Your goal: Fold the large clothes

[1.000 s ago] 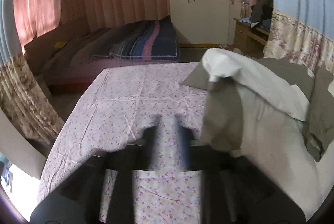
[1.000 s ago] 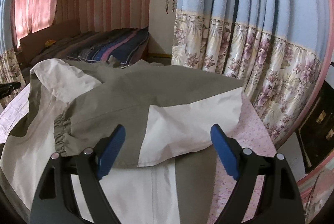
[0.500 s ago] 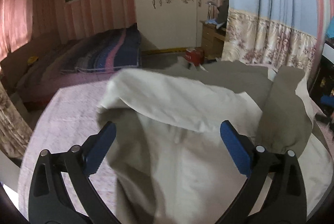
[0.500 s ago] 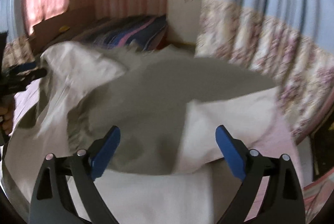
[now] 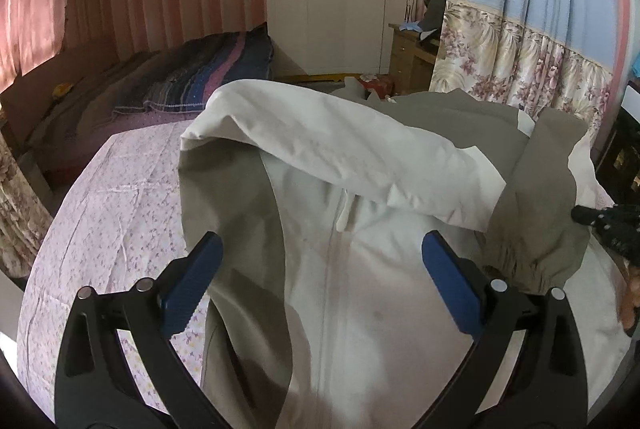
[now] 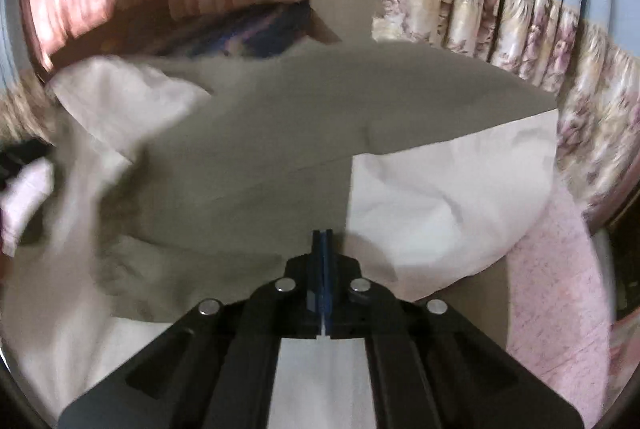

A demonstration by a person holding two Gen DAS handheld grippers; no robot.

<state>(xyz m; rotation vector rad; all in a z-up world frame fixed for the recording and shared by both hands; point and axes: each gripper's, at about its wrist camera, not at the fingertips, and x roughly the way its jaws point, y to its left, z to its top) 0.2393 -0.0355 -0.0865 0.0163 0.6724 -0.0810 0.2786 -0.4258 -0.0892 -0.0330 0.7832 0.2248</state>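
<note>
Jacket half-bundled on the flowery sheet, one gripper wide, one pinched shut

The cream-and-khaki jacket (image 5: 360,269) is lying on the table's pink floral sheet (image 5: 120,221) with both sleeves already flopped across the front. Left gripper (image 5: 320,281) hangs over the zip with its jaws spread wide, nothing between them. Right gripper (image 6: 322,281) has its blue pads pressed together; whether any fabric is caught in there I honestly can't tell, the tips sit right against the cloth. Looks like light, slippery shell fabric that'll slide and puff instead of creasing, so I'd grab at the hem or the elastic cuff (image 5: 528,269). The right view is smeared, and the jacket's bottom edge is cut off behind the grippers.
</note>
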